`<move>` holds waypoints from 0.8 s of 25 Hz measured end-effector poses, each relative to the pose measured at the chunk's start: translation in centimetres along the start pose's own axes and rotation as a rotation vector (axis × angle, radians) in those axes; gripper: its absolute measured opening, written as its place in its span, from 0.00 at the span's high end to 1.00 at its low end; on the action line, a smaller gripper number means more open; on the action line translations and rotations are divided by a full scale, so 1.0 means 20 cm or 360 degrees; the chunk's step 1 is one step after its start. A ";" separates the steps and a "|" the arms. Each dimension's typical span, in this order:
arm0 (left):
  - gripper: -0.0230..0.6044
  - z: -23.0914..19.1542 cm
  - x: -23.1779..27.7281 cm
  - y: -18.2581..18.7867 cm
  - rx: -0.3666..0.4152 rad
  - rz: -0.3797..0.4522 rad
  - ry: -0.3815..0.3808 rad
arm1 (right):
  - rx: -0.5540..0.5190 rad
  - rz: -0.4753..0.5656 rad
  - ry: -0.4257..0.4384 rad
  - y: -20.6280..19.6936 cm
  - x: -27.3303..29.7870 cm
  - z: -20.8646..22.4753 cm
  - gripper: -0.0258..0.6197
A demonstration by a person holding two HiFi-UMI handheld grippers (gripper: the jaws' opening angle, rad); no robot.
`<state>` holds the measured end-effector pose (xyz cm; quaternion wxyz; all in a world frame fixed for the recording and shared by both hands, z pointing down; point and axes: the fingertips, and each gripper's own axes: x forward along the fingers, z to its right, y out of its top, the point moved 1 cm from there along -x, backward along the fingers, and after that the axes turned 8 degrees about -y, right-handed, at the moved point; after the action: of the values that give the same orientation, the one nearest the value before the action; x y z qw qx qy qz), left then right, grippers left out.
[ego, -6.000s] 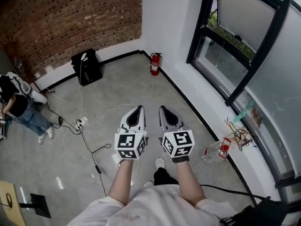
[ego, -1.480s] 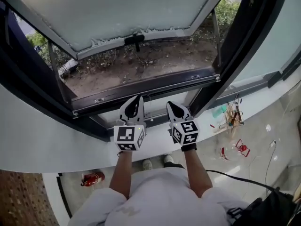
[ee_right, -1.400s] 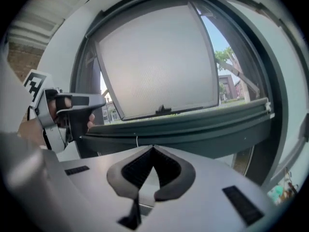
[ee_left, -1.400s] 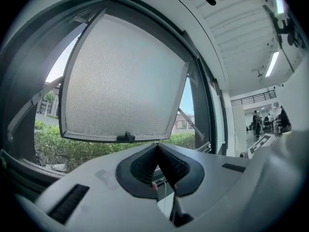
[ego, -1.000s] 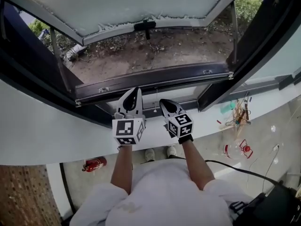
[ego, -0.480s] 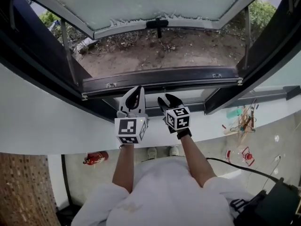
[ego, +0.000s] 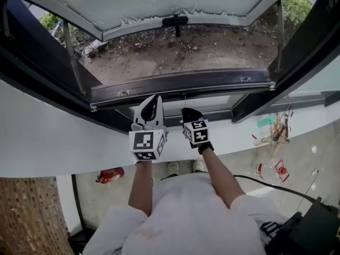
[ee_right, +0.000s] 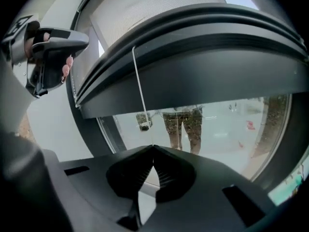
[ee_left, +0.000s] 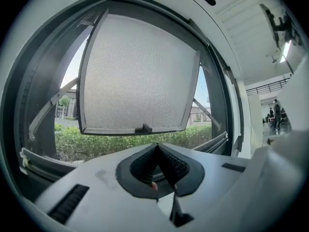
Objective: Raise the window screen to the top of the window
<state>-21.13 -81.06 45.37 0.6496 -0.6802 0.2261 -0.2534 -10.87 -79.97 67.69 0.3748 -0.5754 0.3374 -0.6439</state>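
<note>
The window screen's dark bottom bar (ego: 180, 84) (ee_right: 207, 76) lies low across the window opening. A thin pull cord (ee_right: 139, 86) (ego: 184, 100) hangs from it. My right gripper (ego: 187, 111) (ee_right: 153, 147) points down at the bar's underside. Its jaws are closing to shut, and the cord runs down to their tips. A small tab (ee_right: 143, 121) shows beside the cord. My left gripper (ego: 154, 99) (ee_left: 156, 145) is held level just to the left, shut and empty, facing the open window sash (ee_left: 140, 76). It also shows in the right gripper view, the left gripper (ee_right: 48, 47).
The sash (ego: 159, 4) swings outward, its handle (ego: 175, 21) above bare ground. A white sill (ego: 48, 137) curves below the frame. Wire clutter (ego: 276, 129) lies on the sill at right. A fire extinguisher (ego: 109, 175) and a red-capped item (ego: 277, 170) are on the floor.
My right gripper dropped and moved in toward the cord under the bar. Its jaws stood open half a second ago and are now together. The left gripper stayed put.
</note>
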 end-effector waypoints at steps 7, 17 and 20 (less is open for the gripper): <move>0.97 0.00 0.01 -0.04 -0.0013 -0.0022 -0.0011 | -0.0022 -0.0265 -0.0034 -0.41 0.03 0.05 0.96; 0.97 0.04 0.04 -0.07 0.0007 -0.0076 -0.0065 | -0.0007 -0.0781 -0.0056 -1.08 -0.09 0.12 0.96; 0.97 0.08 0.06 -0.10 0.0068 -0.0132 -0.0124 | 0.0015 -0.0761 -0.0075 -1.11 -0.10 0.15 0.96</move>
<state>-19.16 -80.56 47.35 0.6611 -0.6844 0.1668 -0.2583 -9.95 -67.29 86.16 0.2222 -0.6519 0.1798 -0.7024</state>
